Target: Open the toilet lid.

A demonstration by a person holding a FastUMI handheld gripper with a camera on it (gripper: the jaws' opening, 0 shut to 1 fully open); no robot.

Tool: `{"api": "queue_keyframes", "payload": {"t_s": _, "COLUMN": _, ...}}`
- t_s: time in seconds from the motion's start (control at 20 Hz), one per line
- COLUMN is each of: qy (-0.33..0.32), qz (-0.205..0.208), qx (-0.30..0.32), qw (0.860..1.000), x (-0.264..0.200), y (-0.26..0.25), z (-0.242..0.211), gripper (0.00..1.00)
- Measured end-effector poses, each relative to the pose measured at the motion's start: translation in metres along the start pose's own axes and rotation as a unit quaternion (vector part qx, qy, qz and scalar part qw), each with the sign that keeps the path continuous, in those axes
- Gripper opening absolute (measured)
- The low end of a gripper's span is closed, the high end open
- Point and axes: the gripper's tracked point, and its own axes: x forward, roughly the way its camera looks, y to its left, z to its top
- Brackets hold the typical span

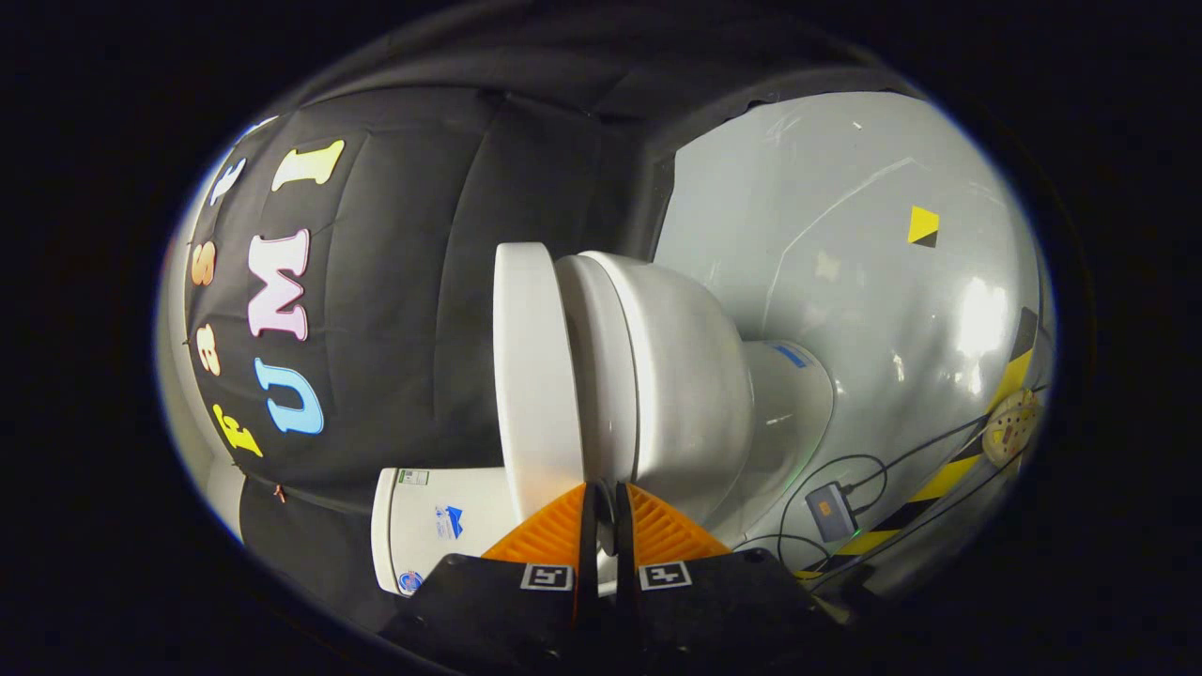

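The view is rolled on its side, so the white toilet lies sideways ahead of me. Its lid (535, 376) is a flat white slab resting against the seat (601, 376), with the rounded bowl (695, 385) behind the seat and the pedestal (789, 394) beyond that. My gripper (604, 486) is shut, its two fingers pressed almost together with only a thin slit between them. The fingertips (627, 490) sit right at the front edge of the toilet, at the seam where lid meets seat. I cannot tell whether they touch it.
The white tank (423, 530), with small stickers, stands beside the lid's hinge end against the black cloth wall. On the glossy grey floor lie a small grey box (828, 512) with cables, a round socket block (1009, 427) and yellow-black striped tape (939, 479).
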Motion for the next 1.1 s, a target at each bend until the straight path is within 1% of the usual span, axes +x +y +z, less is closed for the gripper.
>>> {"api": "queue_keyframes", "payload": {"t_s": 0.05, "qy": 0.002, "qz": 0.004, "qx": -0.01, "qw": 1.0, "x": 0.0, "y": 0.005, "z": -0.002, "gripper": 0.11}}
{"api": "queue_keyframes", "payload": {"t_s": 0.1, "qy": 0.003, "qz": 0.0, "qx": -0.024, "qw": 1.0, "x": 0.001, "y": 0.007, "z": -0.004, "gripper": 0.07}}
{"api": "queue_keyframes", "payload": {"t_s": 0.15, "qy": 0.005, "qz": -0.002, "qx": -0.033, "qw": 0.999, "x": 0.001, "y": 0.006, "z": -0.003, "gripper": 0.06}}
{"api": "queue_keyframes", "payload": {"t_s": 0.25, "qy": 0.005, "qz": -0.01, "qx": -0.046, "qw": 0.999, "x": -0.001, "y": 0.009, "z": -0.001, "gripper": 0.06}}
{"api": "queue_keyframes", "payload": {"t_s": 0.5, "qy": 0.005, "qz": -0.024, "qx": -0.139, "qw": 0.99, "x": -0.011, "y": 0.036, "z": -0.008, "gripper": 0.06}}
{"api": "queue_keyframes", "payload": {"t_s": 0.7, "qy": -0.014, "qz": -0.039, "qx": -0.223, "qw": 0.974, "x": -0.025, "y": 0.072, "z": -0.013, "gripper": 0.07}}
{"api": "queue_keyframes", "payload": {"t_s": 0.9, "qy": -0.02, "qz": -0.04, "qx": -0.28, "qw": 0.959, "x": -0.035, "y": 0.112, "z": -0.024, "gripper": 0.07}}
{"api": "queue_keyframes", "payload": {"t_s": 1.1, "qy": -0.022, "qz": -0.05, "qx": -0.344, "qw": 0.937, "x": -0.045, "y": 0.149, "z": -0.042, "gripper": 0.06}}
